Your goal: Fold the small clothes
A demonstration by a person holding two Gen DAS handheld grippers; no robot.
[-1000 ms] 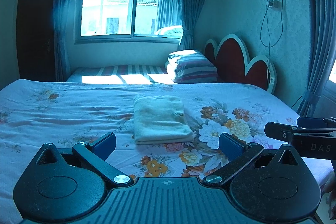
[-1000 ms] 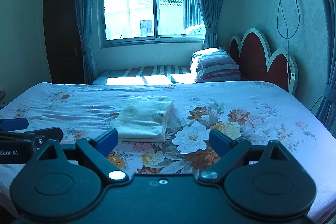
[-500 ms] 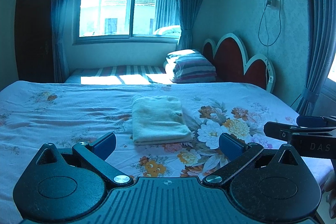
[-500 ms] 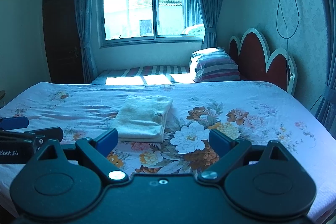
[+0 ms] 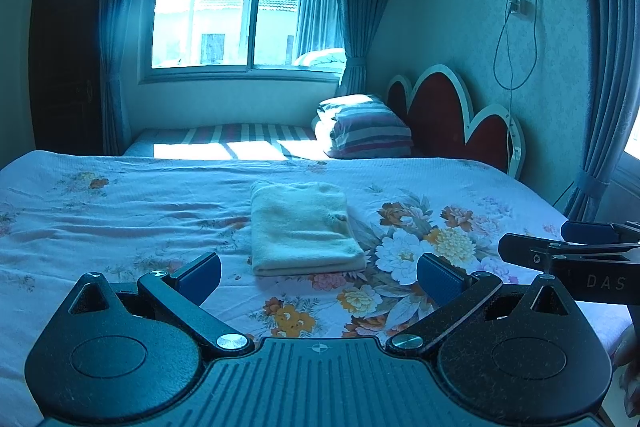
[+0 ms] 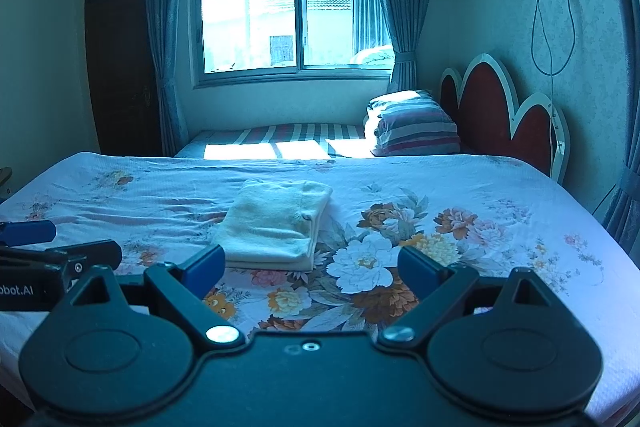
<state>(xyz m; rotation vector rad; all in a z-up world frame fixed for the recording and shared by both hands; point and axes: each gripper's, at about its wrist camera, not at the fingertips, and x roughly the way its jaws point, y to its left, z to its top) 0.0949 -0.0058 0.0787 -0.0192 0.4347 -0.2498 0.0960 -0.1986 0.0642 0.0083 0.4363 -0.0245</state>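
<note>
Centre frame, a folded cream garment [image 5: 302,227] lies on the floral bed [image 5: 120,211]; left gripper [image 5: 318,273] and right gripper [image 6: 312,267], both spread and empty, could snag and unfold it.

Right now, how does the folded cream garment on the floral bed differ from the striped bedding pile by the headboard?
The folded cream garment is plain and pale; the striped bedding pile has red, white and dark bands. The garment lies low and flat in the middle of the floral bed, in front of both open grippers; the pile sits taller, on the far striped bed beside the red headboard. The pile catches direct sunlight; the garment does not. Both are folded fabric.
</note>
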